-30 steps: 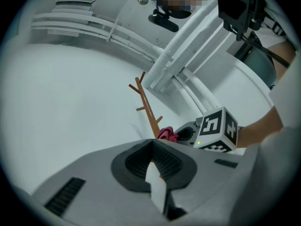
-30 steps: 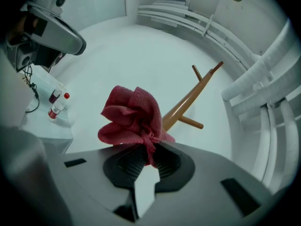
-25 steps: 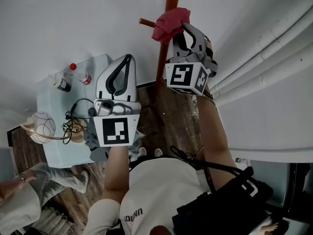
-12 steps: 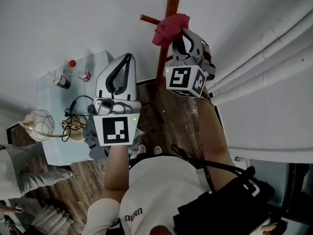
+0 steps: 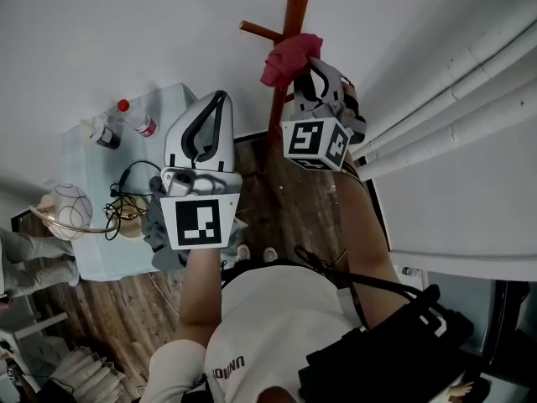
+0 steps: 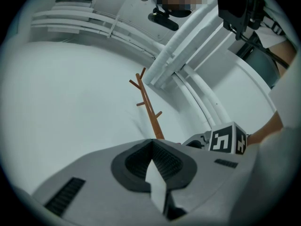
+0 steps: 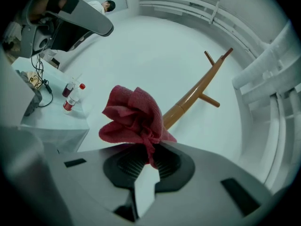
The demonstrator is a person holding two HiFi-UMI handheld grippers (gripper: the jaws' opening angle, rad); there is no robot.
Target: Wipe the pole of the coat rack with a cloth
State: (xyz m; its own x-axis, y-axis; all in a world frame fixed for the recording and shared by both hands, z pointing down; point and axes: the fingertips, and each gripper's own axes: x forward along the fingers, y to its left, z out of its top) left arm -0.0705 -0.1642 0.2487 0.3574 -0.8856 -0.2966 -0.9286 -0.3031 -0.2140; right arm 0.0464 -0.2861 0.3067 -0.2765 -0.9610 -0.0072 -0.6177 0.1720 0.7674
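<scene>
- White wall (image 5: 126,32) fills the background, with white pipes (image 5: 453,116) running along it at the right and dark wooden floor (image 5: 294,200) below.
- Readable writing is scarce: a few dark letters sit upside down on the person's white shirt (image 5: 252,309), cut off and not legible for sure.
- Each marker cube carries only black-and-white square patterns, the right cube (image 5: 315,141) and the left cube (image 5: 201,221).
- A clear bottle with a red cap and red label (image 5: 134,117) stands on the pale blue bench (image 5: 92,250); its print is too small to read.
- Beside it are a small dark bottle (image 5: 105,141), tangled black cables (image 5: 126,200) and a pale round globe (image 5: 71,211).
- The brown coat rack pole (image 5: 294,15) rises near the wall, well apart from the bench.
- The right claw (image 7: 149,160) is clamped on a red cloth (image 7: 134,117), pinching a twisted fold while the rest bunches out in front.
- The cloth lies against the pole just below a side peg (image 5: 260,32), and it hides the pole's lower stretch in the right gripper view.
- The left claw (image 6: 153,147) is closed with nothing in it, held lower and to the left, apart from the pole.
</scene>
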